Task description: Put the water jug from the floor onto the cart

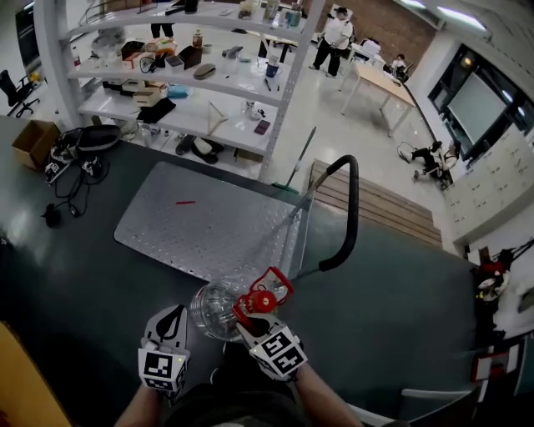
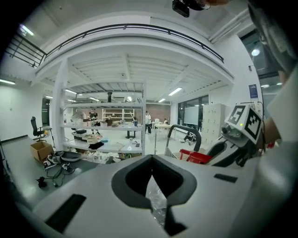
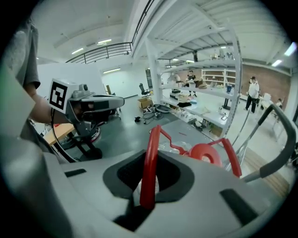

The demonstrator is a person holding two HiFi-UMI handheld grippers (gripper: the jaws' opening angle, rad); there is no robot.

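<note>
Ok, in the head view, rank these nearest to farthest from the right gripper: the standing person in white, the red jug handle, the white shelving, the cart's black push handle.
1. Red jug handle: held by the right gripper, bottom centre.
2. Cart's black push handle: up and right.
3. White shelving: beyond the cart, upper left.
4. Standing person in white: top, behind the shelving.

Bright ceiling lights [image 1: 459, 17], fisheye warp @ edges.

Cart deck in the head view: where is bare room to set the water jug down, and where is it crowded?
Nearly all the cart deck is bare, between the small red item near its far left part and the black handle. Crowded: the shelves and cables beyond.
</note>
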